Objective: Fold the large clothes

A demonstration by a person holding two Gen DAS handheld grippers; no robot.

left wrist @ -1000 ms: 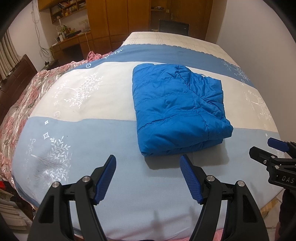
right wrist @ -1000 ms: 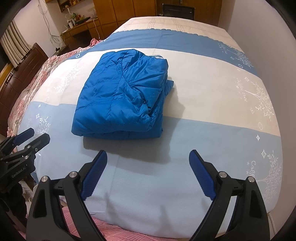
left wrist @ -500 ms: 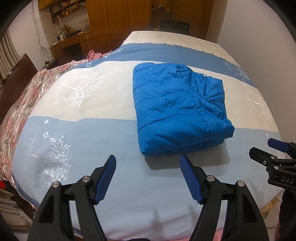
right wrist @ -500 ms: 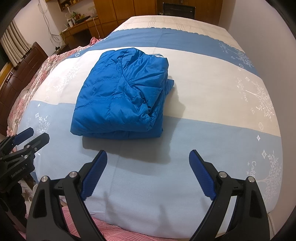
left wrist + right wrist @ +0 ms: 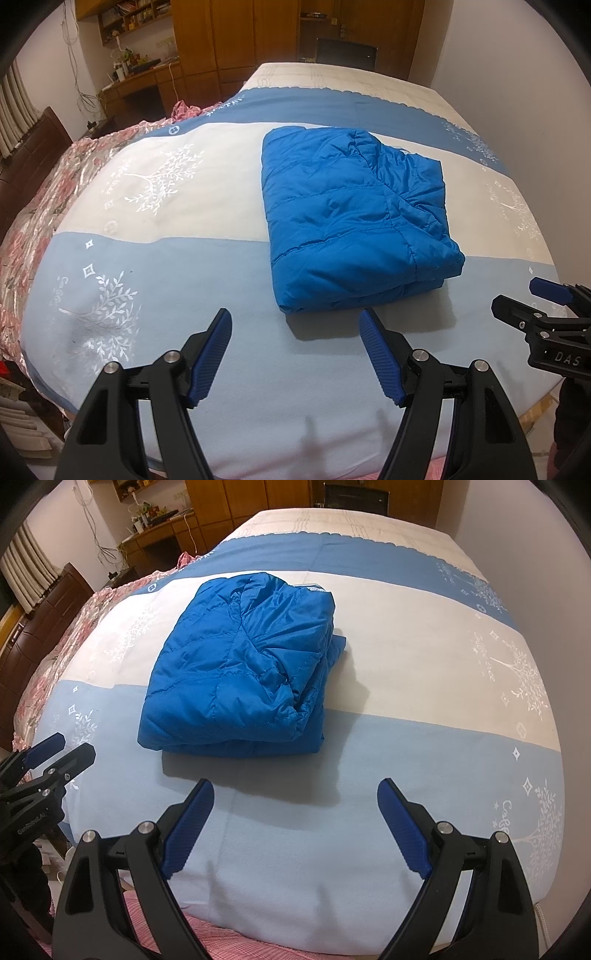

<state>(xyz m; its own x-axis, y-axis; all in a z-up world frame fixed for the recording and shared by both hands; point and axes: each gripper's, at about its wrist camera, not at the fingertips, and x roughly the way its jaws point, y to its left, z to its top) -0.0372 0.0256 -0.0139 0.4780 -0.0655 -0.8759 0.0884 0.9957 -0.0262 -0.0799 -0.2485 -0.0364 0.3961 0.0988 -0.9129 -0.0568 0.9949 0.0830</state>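
My left gripper point(image 5: 295, 332) hangs with its jaws spread wide and nothing between them; my right gripper point(image 5: 295, 805) is just as wide apart and just as empty. Both sit at the near side of the blue jacket point(image 5: 351, 221), apart from it, with a strip of pale blue blanket point(image 5: 240, 369) between my fingertips and its near edge. Nothing lies in that strip.

The jacket is one folded, puffy, quilted bundle lying flat on the blanket, across the line where the white band meets the light blue one. Its stacked layers show along the near edge, and loose folds bunch at its right side.

Outward from the jacket: the striped blanket with white tree prints spreads on all sides. To the jacket's left, a pink flowered quilt point(image 5: 40, 206) trails along the bed's edge, and beyond that stands dark wooden furniture point(image 5: 48, 605). Beyond the jacket's far edge are a wooden wardrobe point(image 5: 236, 40) and a cluttered desk point(image 5: 136, 81). To its right is a plain wall point(image 5: 517, 535).

I count one jacket, two grippers, one blanket.
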